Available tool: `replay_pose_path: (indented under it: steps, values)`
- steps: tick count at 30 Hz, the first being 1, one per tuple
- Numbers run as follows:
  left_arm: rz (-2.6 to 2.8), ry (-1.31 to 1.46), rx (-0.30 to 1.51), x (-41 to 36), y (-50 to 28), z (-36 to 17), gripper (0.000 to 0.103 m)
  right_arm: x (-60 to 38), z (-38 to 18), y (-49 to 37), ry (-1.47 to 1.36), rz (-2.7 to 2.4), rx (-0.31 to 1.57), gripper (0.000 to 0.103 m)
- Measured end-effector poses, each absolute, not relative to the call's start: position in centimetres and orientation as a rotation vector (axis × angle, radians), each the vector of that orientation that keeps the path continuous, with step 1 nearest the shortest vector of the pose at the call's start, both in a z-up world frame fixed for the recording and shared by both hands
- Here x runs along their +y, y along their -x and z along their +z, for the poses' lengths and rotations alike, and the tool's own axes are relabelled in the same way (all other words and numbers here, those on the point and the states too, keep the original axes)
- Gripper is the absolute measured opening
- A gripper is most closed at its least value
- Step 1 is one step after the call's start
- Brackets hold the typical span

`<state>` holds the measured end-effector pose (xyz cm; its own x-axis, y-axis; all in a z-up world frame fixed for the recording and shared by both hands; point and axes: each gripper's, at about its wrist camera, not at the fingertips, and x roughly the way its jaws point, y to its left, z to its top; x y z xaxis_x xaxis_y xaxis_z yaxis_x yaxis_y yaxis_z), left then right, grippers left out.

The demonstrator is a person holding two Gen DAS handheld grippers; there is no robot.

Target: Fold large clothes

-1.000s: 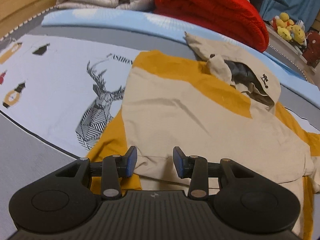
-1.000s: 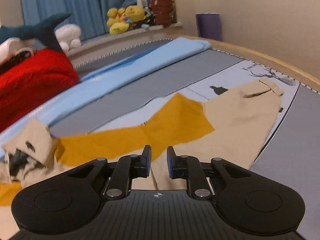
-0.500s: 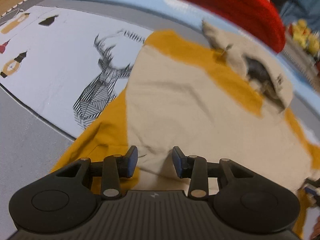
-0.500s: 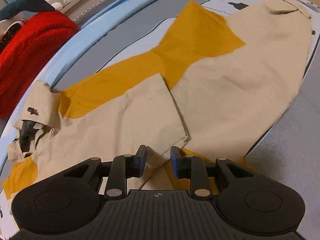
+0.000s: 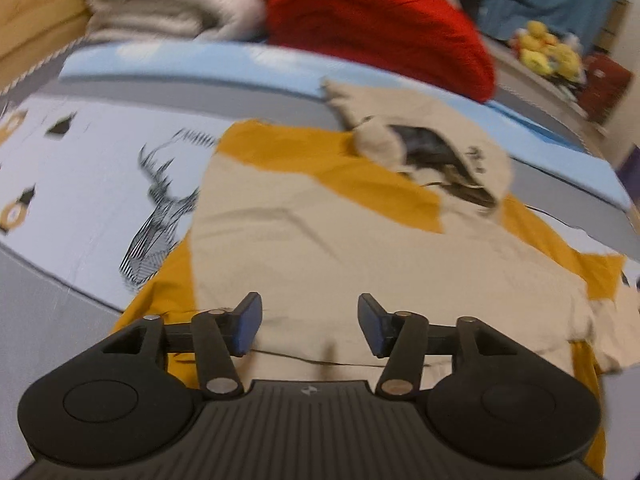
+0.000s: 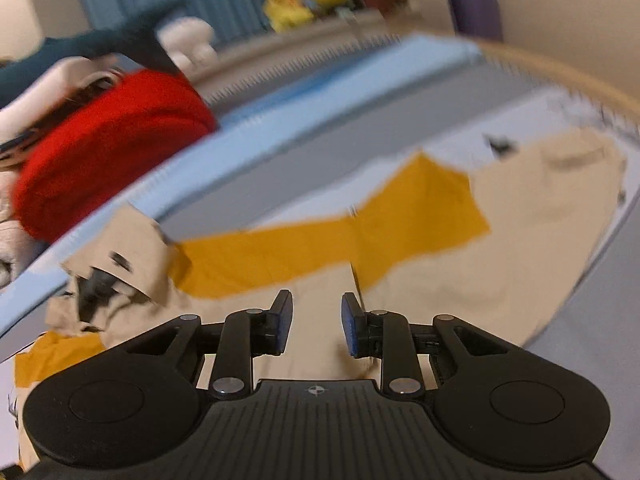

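Biggest risk I can see: the jacket [image 5: 320,240] is lying flat on the bed [image 5: 80,184] with its left side already folded in, and neither gripper actually has hold of it, so any brush from the fingers could drag that flap back open or bunch up the hem; the fabric looks light and slidey; left gripper [image 5: 310,326] sits over the near hem, angled down at the cloth, fingers spreading apart with nothing pinched between them; right gripper [image 6: 316,326] is tilted down over the beige middle, near the orange band, fingers a little apart and empty; both views are blurry, so contact with the cloth is hard to call.
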<state>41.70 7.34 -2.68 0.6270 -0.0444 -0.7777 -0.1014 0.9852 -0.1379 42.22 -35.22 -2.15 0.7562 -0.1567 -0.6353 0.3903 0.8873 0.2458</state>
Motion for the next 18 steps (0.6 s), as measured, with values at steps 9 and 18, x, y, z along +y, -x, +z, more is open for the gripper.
replay_pose_path:
  steps: [9,18]
  values:
    - [-0.135,0.071,0.863,2.0,-38.7,-2.5,0.062,-39.2,0.0,-37.5,-0.340,-0.331,0.578,0.033]
    - [-0.161,0.013,0.860,0.2,-38.7,-2.7,0.063,-46.8,3.2,-33.1,-0.353,-0.410,0.472,0.026]
